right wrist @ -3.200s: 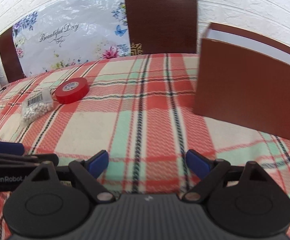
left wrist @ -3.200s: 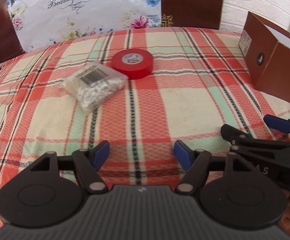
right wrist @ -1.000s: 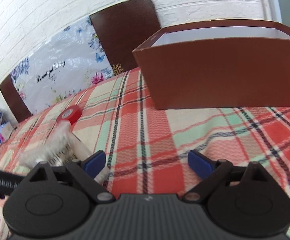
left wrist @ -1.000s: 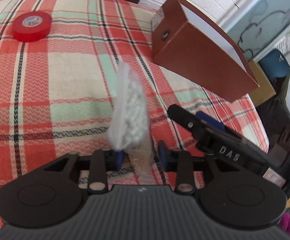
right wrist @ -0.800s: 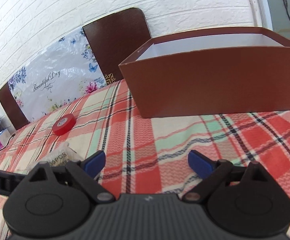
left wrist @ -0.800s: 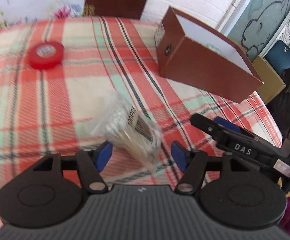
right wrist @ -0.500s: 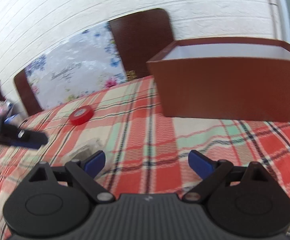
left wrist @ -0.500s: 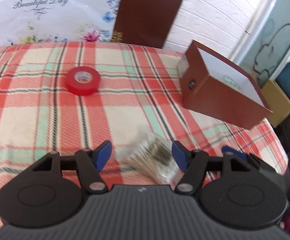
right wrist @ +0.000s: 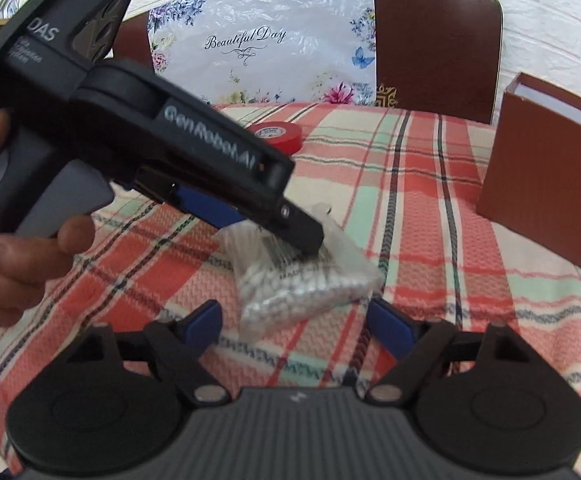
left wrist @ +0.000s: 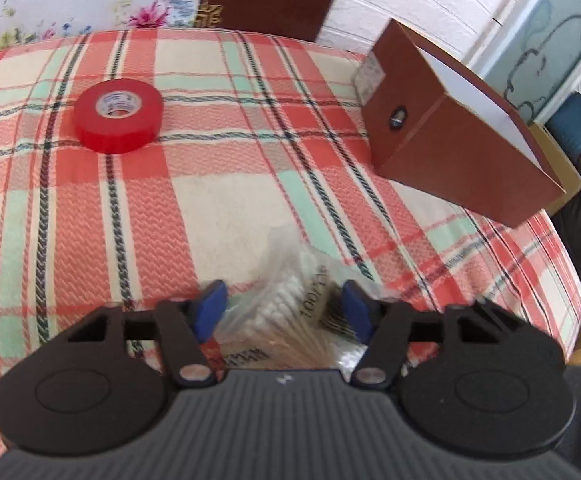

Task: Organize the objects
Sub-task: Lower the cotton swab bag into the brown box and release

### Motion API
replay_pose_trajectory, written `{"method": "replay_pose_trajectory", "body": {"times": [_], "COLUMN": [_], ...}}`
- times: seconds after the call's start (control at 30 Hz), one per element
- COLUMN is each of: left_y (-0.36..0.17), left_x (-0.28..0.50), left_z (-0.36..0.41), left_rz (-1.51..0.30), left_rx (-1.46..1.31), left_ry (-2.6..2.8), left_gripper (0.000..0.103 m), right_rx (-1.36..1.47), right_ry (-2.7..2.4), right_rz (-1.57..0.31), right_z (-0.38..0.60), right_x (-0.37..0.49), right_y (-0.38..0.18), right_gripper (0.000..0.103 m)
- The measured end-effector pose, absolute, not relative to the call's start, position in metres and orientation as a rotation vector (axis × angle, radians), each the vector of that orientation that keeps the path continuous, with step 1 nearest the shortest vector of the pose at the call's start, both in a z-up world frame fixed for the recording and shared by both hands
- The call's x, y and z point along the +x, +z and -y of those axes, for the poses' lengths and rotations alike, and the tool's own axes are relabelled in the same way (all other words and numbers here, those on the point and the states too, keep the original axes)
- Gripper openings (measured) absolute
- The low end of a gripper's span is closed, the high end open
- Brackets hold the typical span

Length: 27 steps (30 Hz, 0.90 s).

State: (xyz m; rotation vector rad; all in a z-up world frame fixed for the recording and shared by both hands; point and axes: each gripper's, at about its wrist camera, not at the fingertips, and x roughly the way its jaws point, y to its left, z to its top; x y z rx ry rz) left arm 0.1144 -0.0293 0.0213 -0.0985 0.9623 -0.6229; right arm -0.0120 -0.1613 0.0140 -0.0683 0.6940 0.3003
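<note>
A clear bag of cotton swabs (left wrist: 290, 300) sits crosswise between my left gripper's (left wrist: 284, 304) blue pads. The closing jaws touch it on both sides. From the right wrist view, the left gripper (right wrist: 290, 236) reaches in from the upper left and holds the top of the bag (right wrist: 302, 280). My right gripper (right wrist: 298, 320) faces the bag's lower end; its jaws are closing and the pads stand clear of the plastic. A red tape roll (left wrist: 118, 116) lies on the plaid cloth at the far left. The open brown box (left wrist: 450, 152) stands at the right.
A person's hand (right wrist: 10, 272) grips the left tool's handle. Two brown chair backs (right wrist: 434, 40) and a floral plastic bag (right wrist: 258, 40) stand behind the table. The plaid table's right edge (left wrist: 562, 300) drops off beside a yellow box (left wrist: 570, 176).
The left jaws opened, the bag turned crosswise, and the jaws narrowed on it again. The right gripper swung round to face the bag and the left gripper, and its jaws came closer together.
</note>
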Motion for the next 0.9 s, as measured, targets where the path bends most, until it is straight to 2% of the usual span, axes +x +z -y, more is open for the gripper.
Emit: {"method": "replay_pose_trajectory", "body": {"times": [0.07,0.2,0.3,0.6,0.8,0.9], "left_y": [0.02,0.02,0.032,0.111,0.144,0.142], "left_x": [0.113,0.109,0.106,0.106,0.124,0.141], "left_z": [0.027,0.03,0.042,0.115,0.183,0.218], "left_rz": [-0.989,-1.004,-0.993,-0.815,-0.72,-0.665], "left_rx": [-0.152,-0.195,-0.181,-0.065,0.024,0.073], "left_ry": [-0.643,-0.654,-0.687,-0.833,-0.89,-0.826], "left_gripper": [0.05,0.048,0.046,0.045,0.046,0.058], "right_rx": [-0.063,-0.018,-0.034,-0.031,-0.021,-0.014], "right_ry": [0.28,0.282,0.269,0.104,-0.017,-0.063], "right_rz": [-0.69,-0.689,-0.663,-0.431,-0.329,-0.311], "right_z": [0.164,0.176,0.18,0.225,0.272,0.298], "right_x": [-0.008,-0.008,-0.016,-0.033,-0.021,0.004], "right_y": [0.015,0.015,0.018,0.067,0.096,0.103], "right_gripper": [0.066,0.06,0.049,0.047,0.047,0.051]}}
